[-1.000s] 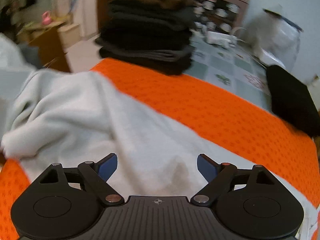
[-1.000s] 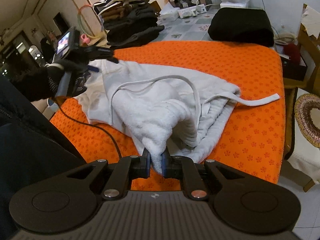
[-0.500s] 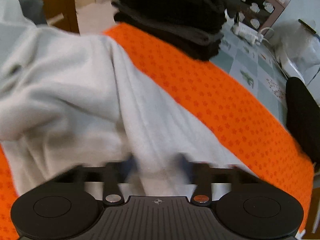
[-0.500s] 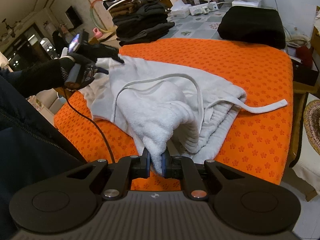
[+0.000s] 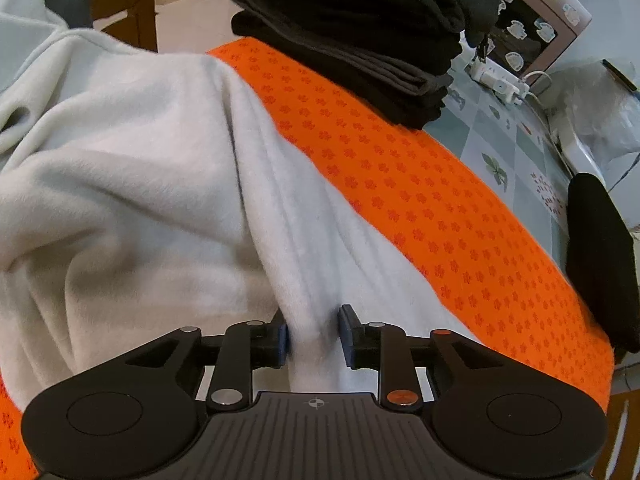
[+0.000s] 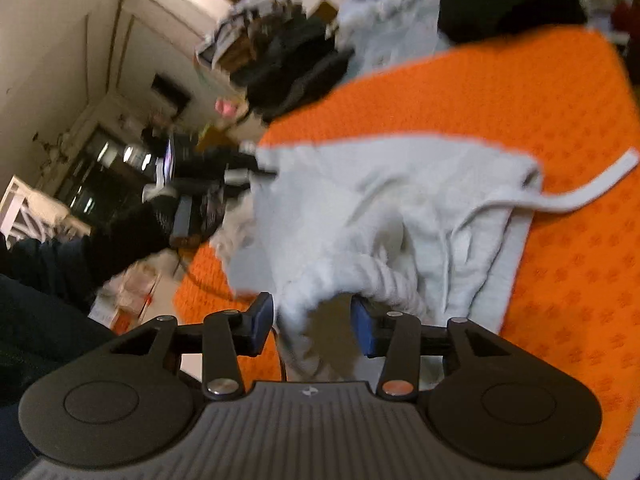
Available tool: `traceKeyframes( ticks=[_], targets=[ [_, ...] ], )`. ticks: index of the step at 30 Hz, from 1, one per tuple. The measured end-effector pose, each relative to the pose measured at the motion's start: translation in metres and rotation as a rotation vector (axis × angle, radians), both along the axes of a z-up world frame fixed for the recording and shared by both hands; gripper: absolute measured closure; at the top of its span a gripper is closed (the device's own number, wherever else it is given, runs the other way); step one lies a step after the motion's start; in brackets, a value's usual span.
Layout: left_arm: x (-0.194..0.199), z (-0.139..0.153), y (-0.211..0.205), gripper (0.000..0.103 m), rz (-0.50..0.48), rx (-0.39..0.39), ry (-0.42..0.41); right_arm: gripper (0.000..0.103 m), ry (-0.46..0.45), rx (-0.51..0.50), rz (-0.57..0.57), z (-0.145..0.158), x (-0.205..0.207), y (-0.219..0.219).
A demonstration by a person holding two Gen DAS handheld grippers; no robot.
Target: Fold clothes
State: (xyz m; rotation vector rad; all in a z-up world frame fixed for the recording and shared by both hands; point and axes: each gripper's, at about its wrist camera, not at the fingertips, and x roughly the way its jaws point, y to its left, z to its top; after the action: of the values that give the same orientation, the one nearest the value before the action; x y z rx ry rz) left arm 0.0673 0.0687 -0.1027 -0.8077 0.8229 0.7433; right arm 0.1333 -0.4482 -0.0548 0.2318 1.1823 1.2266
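On orange mat (image 5: 420,200): white garment (image 5: 140,184) (bunched).

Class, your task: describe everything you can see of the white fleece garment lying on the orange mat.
The white fleece garment is soft, fuzzy and pale, crumpled in thick folds on the orange mat. A flat white strap trails from it over the mat. The left gripper pinches a raised ridge of it. The right gripper, jaws just opening, stands open around a drooping fluffy edge.
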Motion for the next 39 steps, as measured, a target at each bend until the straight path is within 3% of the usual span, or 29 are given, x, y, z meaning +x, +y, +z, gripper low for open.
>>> traceKeyframes(
  ticks=[2,4,5,12,20,26,29,33,35,39],
  targets=[
    [0.000,0.000,0.001,0.076,-0.013,0.013,-0.003,0.055,0.005,-0.024,0.024,-0.005,-0.006,0.007],
    [-0.005,0.003,0.001,0.089,-0.014,0.024,-0.021,0.082,0.003,-0.026,0.033,-0.007,-0.013,0.012],
    [-0.009,0.007,0.001,0.090,-0.010,0.026,-0.042,0.085,-0.007,-0.009,0.031,-0.004,-0.017,0.013],
    [-0.080,0.061,-0.019,0.092,0.019,0.104,-0.256,0.086,-0.114,0.068,-0.035,0.031,-0.046,-0.008],
    [-0.202,0.130,-0.044,0.092,0.105,0.185,-0.486,0.087,-0.291,0.248,-0.167,0.113,-0.105,-0.053],
    [-0.281,0.203,-0.060,0.092,0.084,0.366,-0.602,0.087,-0.377,0.362,-0.181,0.171,-0.168,-0.058],
    [-0.306,0.237,-0.062,0.092,0.077,0.415,-0.670,0.087,-0.393,0.433,-0.194,0.197,-0.196,-0.061],
    [-0.308,0.282,-0.065,0.092,0.018,0.458,-0.728,0.088,-0.393,0.563,-0.228,0.230,-0.218,-0.076],
    [-0.291,0.295,-0.064,0.092,-0.015,0.454,-0.740,0.088,-0.377,0.605,-0.266,0.241,-0.218,-0.086],
    [-0.223,0.291,-0.061,0.092,-0.068,0.451,-0.689,0.088,-0.342,0.552,-0.376,0.237,-0.184,-0.095]
  ],
)
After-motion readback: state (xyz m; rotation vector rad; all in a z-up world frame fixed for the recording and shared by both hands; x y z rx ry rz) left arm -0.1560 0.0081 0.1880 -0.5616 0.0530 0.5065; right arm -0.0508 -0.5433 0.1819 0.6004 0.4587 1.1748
